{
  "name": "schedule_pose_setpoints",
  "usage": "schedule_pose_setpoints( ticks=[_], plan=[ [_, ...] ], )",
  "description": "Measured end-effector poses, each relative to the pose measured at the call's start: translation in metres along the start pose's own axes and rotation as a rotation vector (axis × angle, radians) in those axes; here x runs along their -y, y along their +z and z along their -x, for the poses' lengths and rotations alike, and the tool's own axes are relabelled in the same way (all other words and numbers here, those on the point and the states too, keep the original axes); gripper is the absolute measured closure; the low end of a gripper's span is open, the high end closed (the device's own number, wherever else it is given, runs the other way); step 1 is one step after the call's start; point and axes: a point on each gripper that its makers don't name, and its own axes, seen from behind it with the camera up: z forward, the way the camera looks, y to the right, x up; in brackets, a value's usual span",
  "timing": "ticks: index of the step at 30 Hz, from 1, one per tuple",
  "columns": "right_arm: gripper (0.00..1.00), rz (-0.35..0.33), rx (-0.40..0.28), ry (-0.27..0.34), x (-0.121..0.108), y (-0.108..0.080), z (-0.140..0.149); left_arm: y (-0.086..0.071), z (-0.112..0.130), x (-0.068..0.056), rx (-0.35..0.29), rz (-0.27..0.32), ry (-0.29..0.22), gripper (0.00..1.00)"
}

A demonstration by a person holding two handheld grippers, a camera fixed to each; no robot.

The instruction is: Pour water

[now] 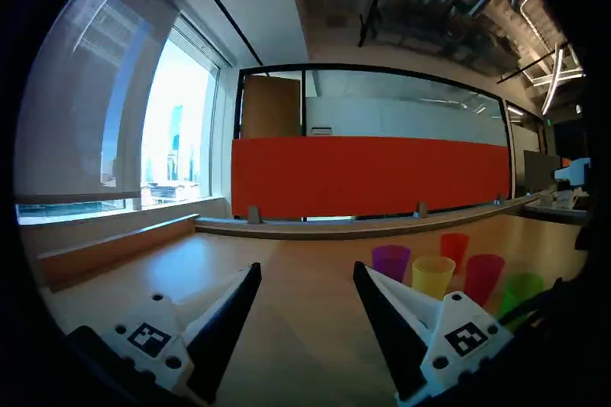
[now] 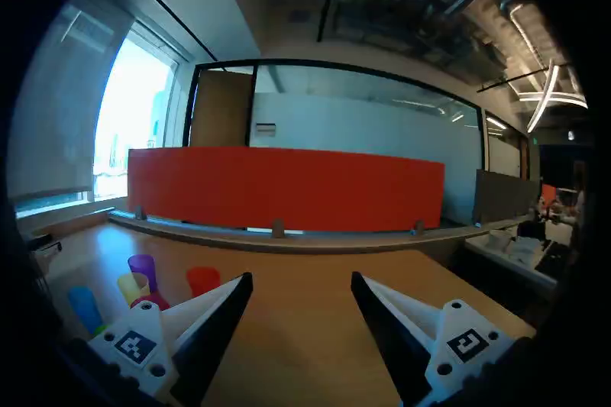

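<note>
Several coloured plastic cups stand on the wooden table. In the left gripper view a purple cup (image 1: pixel 391 260), a yellow cup (image 1: pixel 432 276), an orange-red cup (image 1: pixel 454 248), a pink-red cup (image 1: pixel 483 277) and a green cup (image 1: pixel 522 292) cluster to the right of my left gripper (image 1: pixel 307 269), which is open and empty. In the right gripper view a purple cup (image 2: pixel 143 269), a yellow cup (image 2: pixel 132 286), an orange-red cup (image 2: pixel 203 280) and a blue cup (image 2: pixel 85 308) stand to the left of my right gripper (image 2: pixel 301 277), also open and empty. A pink-red cup (image 2: pixel 151 302) is partly hidden behind its left finger.
A long orange-red divider panel (image 1: pixel 370 176) runs along the table's far edge. A raised wooden ledge (image 1: pixel 114 245) borders the window side at left. A neighbouring desk with clutter (image 2: pixel 527 250) lies to the right.
</note>
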Motion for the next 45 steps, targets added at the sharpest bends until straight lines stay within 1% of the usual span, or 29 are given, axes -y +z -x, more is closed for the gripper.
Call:
schedule_pose_setpoints(
  ticks=[6,18,24,30,35,39,45],
  plan=[
    [0.0,-0.002,-0.002,-0.001,-0.001,-0.002,0.0,0.002,0.007,-0.002,0.032,0.008,0.001,0.11],
    [0.0,-0.015,-0.021,0.017,-0.004,-0.007,-0.004,0.005,0.007,-0.003,0.034,0.014,0.001,0.11],
    [0.0,-0.007,-0.033,0.011,-0.011,-0.009,-0.004,0.005,0.007,-0.003,0.034,0.014,0.002,0.1],
    [0.0,-0.003,-0.063,0.004,-0.013,-0.009,-0.01,0.005,0.008,-0.003,0.034,0.014,0.003,0.1],
    [0.0,0.005,-0.082,-0.005,-0.014,-0.008,-0.007,0.005,0.008,-0.003,0.034,0.014,0.002,0.1],
    [0.0,-0.001,-0.092,-0.01,-0.012,-0.007,-0.002,0.005,0.008,-0.003,0.034,0.014,0.003,0.1],
    [0.0,-0.004,-0.105,0.019,-0.01,-0.003,0.002,0.005,0.008,-0.003,0.034,0.014,0.003,0.09]
  ],
)
